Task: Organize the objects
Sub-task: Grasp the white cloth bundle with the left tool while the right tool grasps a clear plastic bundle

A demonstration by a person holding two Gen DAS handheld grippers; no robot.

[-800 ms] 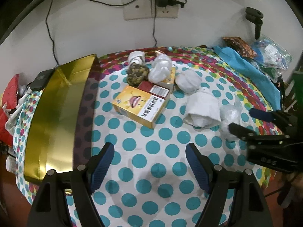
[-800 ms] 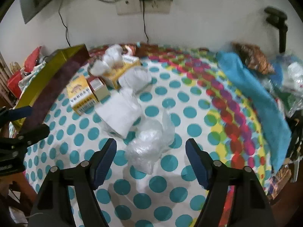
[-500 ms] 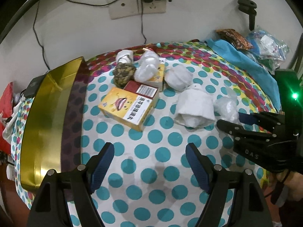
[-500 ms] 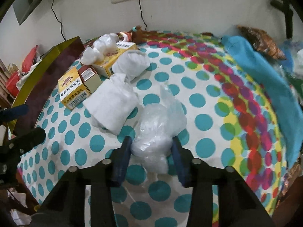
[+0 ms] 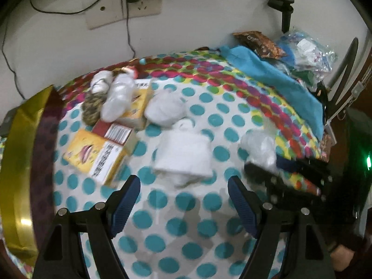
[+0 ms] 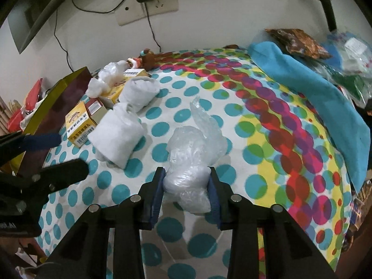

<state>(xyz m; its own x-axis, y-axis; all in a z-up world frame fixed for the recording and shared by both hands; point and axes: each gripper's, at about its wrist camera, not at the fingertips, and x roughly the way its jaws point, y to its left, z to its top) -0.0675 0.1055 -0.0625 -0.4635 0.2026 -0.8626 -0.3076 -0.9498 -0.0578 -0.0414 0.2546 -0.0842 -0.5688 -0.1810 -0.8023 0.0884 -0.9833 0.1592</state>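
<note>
My right gripper [image 6: 186, 187] is shut on a clear plastic bag bundle [image 6: 193, 155] and holds it just above the polka-dot tablecloth; the bundle also shows in the left wrist view [image 5: 260, 146] with the right gripper [image 5: 274, 162] on it. My left gripper [image 5: 183, 200] is open and empty, hovering in front of a white cloth bundle [image 5: 183, 151]. Left of it lie a yellow box [image 5: 95, 155], a red-and-white box [image 5: 114, 131] and further wrapped bundles. A gold tray [image 5: 16, 162] stands at the far left.
A blue cloth [image 6: 320, 100] and plastic bags [image 6: 351, 53] lie along the table's right side. A wall socket with cables [image 6: 148, 2] is behind the table. The left gripper [image 6: 39, 158] shows at the left edge of the right wrist view.
My right gripper has closed on the plastic bag bundle and lifted it slightly. My left gripper has swung right, now facing the white cloth bundle.
</note>
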